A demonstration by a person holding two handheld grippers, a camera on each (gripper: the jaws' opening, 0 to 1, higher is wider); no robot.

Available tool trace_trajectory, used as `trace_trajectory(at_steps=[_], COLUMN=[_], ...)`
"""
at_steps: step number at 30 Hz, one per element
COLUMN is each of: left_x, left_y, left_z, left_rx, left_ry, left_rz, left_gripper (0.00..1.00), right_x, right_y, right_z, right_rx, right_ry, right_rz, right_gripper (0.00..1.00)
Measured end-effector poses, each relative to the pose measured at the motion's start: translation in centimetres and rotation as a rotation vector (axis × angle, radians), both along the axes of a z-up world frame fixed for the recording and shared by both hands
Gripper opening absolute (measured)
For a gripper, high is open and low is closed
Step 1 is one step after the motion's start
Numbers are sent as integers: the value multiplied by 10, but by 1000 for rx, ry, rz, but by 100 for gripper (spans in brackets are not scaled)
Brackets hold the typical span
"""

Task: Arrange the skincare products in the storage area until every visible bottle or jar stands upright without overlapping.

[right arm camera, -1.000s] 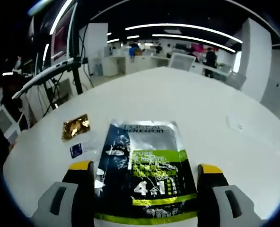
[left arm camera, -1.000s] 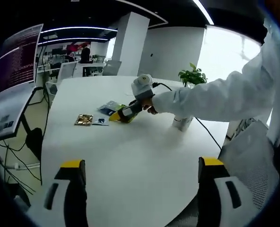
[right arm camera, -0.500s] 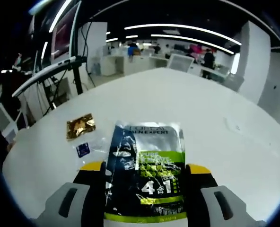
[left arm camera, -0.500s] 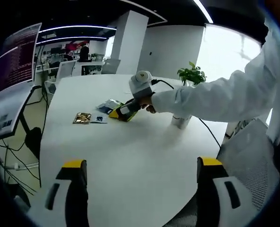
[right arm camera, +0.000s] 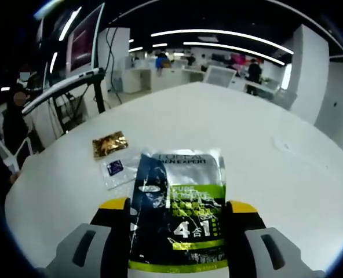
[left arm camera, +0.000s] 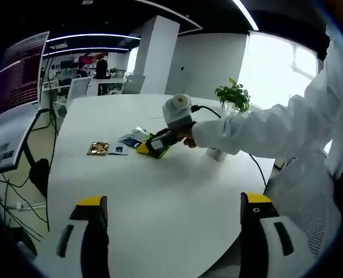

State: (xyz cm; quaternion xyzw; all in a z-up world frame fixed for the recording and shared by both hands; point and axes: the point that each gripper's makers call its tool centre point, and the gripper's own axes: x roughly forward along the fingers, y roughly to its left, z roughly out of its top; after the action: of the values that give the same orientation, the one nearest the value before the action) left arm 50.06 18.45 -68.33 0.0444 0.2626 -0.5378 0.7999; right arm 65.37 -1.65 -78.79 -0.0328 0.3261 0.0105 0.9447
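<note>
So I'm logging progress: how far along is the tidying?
Early. Nothing looks arranged yet. In hand: the right gripper is shut on the green-and-black sachet. Left: the gold sachet and small clear sachet lie flat on the table; the left gripper is open.

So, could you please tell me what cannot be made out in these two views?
- Left gripper view: the silver can is partly hidden by the person's sleeve.
- Right gripper view: the sachet is cut off at the bottom between the right gripper jaws.
- Small clear packet: print too small to read.
</note>
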Motion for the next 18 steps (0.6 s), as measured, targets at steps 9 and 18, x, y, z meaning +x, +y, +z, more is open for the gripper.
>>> trace_trajectory(at_steps=[9,18], left_x=[-3,3], left_y=[-8,-19], left_z=[-5,-9], left_rx=[-7,-58], left_ry=[24,66], left_rz=[-12,-30], left_gripper=[89,82], right_x=[-24,-46], right_y=[10,19], right_z=[1,-1], right_rx=[25,27], right_ry=[14,20], right_rz=[15,43], right_gripper=[53,52])
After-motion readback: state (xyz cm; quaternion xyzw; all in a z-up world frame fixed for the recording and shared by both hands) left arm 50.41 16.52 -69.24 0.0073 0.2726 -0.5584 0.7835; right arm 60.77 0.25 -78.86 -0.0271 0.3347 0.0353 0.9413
